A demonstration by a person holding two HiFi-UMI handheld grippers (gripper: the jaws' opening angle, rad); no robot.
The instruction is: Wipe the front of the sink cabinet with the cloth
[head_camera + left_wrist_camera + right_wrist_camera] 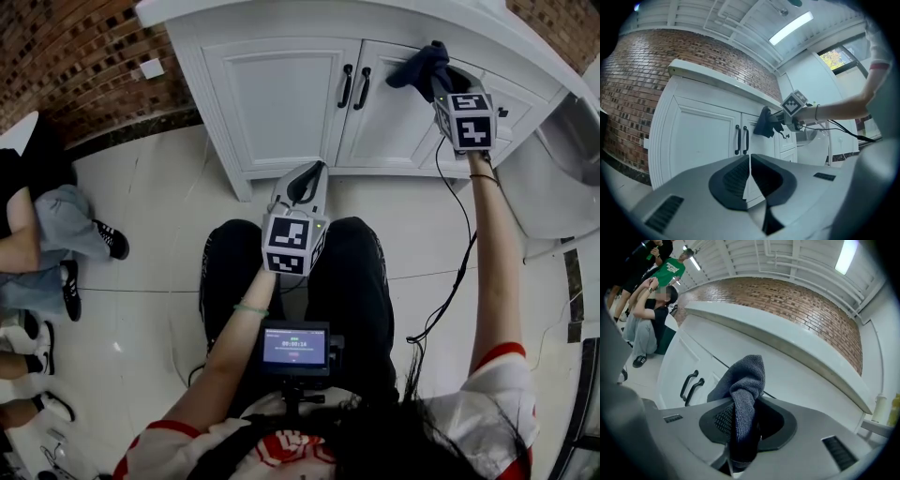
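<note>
The white sink cabinet [281,103] stands ahead, with two doors and a pair of black handles [353,86]. My right gripper [439,77] is shut on a dark grey cloth [422,66], held up against the upper right part of the cabinet front near the counter edge. In the right gripper view the cloth [743,394] sticks up from between the jaws, close to the cabinet front [740,352]. My left gripper [305,183] hangs low above the person's lap, shut with nothing in it, pointing at the cabinet [698,140]. The left gripper view also shows the cloth [765,123] on the cabinet.
A brick wall [75,66] runs behind the cabinet. People sit on the floor at the left [47,234]. A white curved appliance [553,178] stands right of the cabinet. A black cable [450,281] hangs from the right arm over pale floor tiles [159,244].
</note>
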